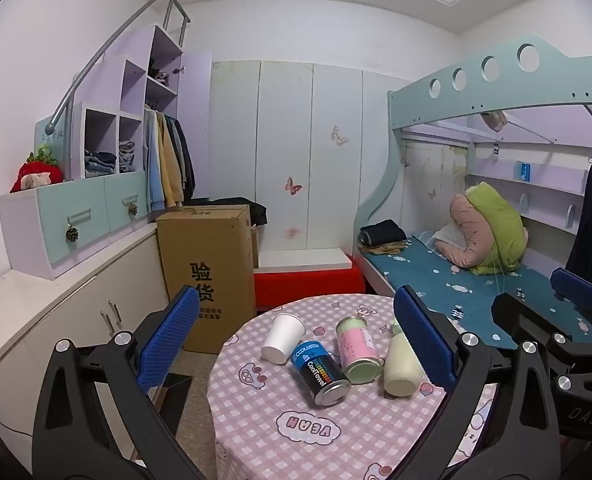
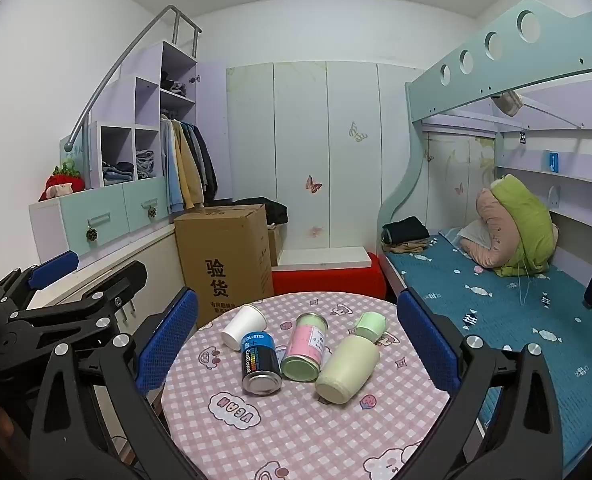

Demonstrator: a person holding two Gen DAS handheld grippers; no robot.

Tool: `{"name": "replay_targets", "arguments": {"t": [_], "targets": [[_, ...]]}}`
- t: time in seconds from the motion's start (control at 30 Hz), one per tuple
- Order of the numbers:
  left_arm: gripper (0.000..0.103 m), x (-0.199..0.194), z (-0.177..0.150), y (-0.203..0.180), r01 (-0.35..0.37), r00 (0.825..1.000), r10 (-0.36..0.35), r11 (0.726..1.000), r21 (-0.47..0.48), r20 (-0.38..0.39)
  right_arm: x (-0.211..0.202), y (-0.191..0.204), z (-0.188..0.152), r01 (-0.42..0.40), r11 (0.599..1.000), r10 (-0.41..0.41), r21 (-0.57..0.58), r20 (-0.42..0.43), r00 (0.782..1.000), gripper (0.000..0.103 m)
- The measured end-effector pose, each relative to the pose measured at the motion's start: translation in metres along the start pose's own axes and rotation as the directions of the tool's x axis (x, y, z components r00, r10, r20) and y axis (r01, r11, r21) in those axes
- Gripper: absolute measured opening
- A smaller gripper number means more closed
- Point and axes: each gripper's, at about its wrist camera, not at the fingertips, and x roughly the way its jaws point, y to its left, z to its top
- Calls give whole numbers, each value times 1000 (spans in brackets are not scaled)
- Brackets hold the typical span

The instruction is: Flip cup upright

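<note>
Both grippers, left gripper (image 1: pixel 296 340) and right gripper (image 2: pixel 296 340), hang wide open and empty; white paper cup (image 1: pixel 283 337) lies touching the black-and-blue metal can (image 1: pixel 321 374), so a sloppy grab probably rolls that

4 things are lying in a tight row across the far half of the surface (image 2: pixel 296 432): the white paper cup (image 2: pixel 243 326), the dark can (image 2: pixel 259 364), the pink-and-green can (image 2: pixel 306 347) and the pale green bottle (image 2: pixel 350 366). The dark can is crowding the cup's right flank, seemingly touching it, so that side is looking blocked. The cup's left flank is facing bare cloth up to the surface's edge. The near half of the cloth is lying bare. A tall cardboard box (image 2: pixel 224 256) is standing just behind the far left edge, and the bed (image 2: pixel 536 320) is running along the right.

Both tools, left tool (image 1: pixel 296 344) and right tool (image 2: pixel 296 344), are hanging with jaws wide apart.
</note>
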Motion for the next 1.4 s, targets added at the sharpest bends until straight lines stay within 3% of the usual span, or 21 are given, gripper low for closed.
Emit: {"name": "replay_targets", "arguments": {"t": [1.4], "targets": [[98, -2, 2, 0, -6, 1000, 6, 1000, 0, 5, 1, -2, 0, -3, 1000, 3, 4, 6, 1000, 96]]}}
